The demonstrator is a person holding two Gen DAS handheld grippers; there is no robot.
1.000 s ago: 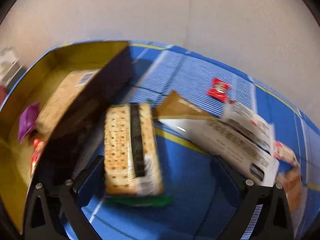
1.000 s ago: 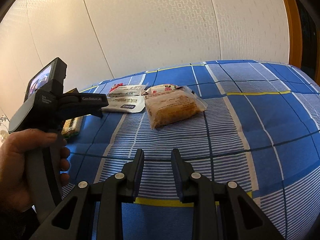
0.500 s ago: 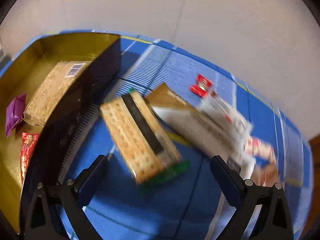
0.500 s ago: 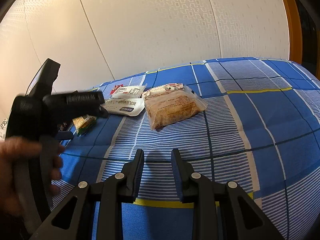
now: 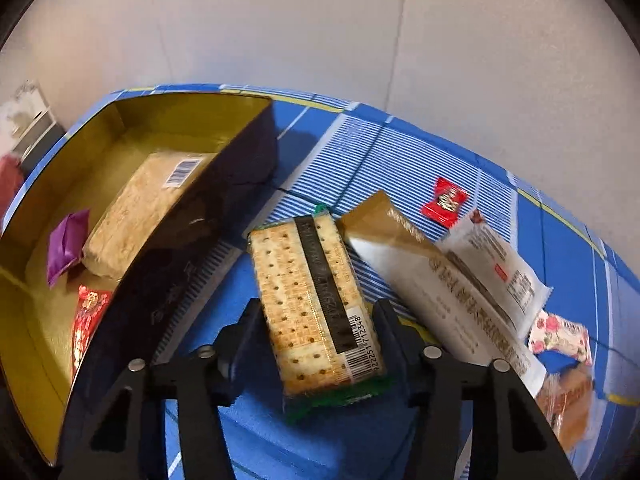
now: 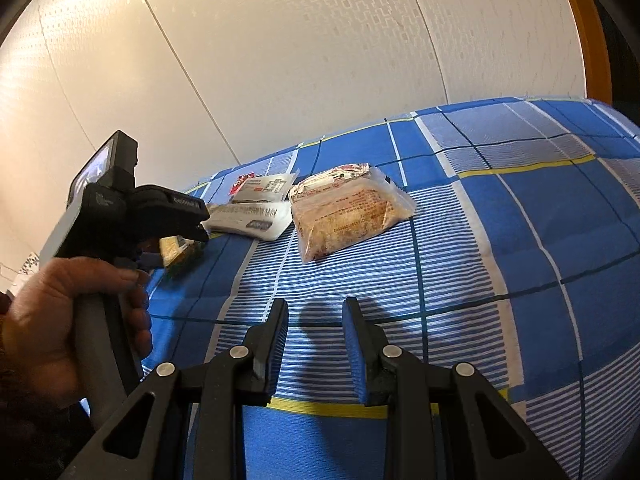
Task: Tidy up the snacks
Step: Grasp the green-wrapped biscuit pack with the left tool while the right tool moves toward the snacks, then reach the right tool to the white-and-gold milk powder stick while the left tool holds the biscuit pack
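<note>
While the left gripper [image 5: 318, 330] clamps the glossy clear-wrapped rectangular cracker pack [image 5: 316, 304], its dimpled biscuits show plainly.
Pack sits between both black fingers, just right of the gold-lined dark rectangular box [image 5: 192, 236], over blue checked cloth [image 5: 404, 160]. Right gripper [image 6: 315, 330] hangs over the cloth, fingers parted around nothing; crinkly clear bag of crumbly snack [image 6: 348, 216] lies beyond.
</note>
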